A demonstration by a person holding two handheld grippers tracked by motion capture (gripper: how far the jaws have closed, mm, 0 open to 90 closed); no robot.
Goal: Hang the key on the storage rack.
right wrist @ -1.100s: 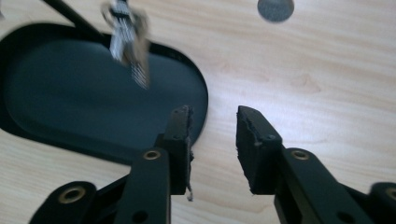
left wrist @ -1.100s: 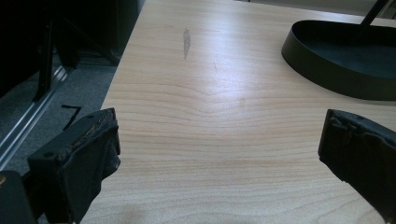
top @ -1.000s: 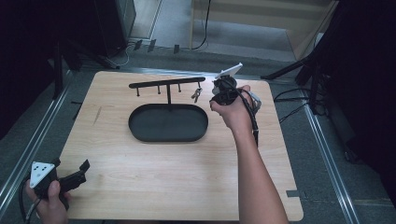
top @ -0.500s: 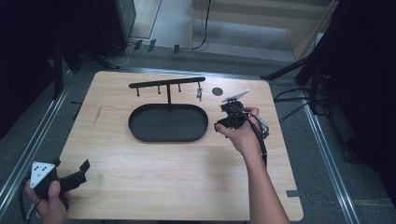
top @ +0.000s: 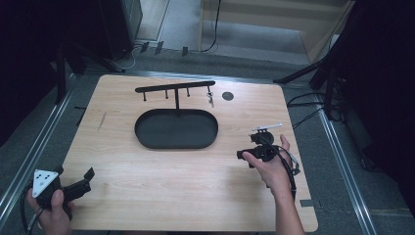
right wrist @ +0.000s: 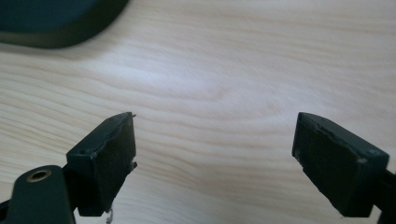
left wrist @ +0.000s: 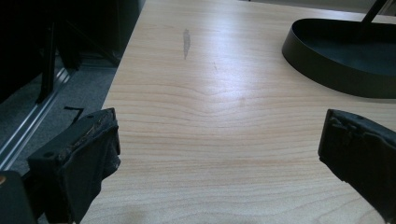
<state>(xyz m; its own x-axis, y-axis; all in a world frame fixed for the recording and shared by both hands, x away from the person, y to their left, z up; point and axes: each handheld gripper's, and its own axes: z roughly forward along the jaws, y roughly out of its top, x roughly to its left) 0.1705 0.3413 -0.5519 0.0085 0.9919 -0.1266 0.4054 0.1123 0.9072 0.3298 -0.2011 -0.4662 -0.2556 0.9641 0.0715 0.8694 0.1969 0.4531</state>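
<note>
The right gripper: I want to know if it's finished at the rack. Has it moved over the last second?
Yes. The right gripper has pulled back from the hook rack toward the person, and now sits right of the oval tray, jaws open.

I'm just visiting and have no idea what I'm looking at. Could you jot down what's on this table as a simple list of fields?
surface: wooden table
centre item: black oval tray, nothing in it
behind the tray: black rack with pegs, a small key hanging near its right end
small mark: dark round spot right of the rack
left gripper: held at the table's near left corner, jaws open
right gripper: held over the table right of the tray, jaws open, holding nothing
</note>
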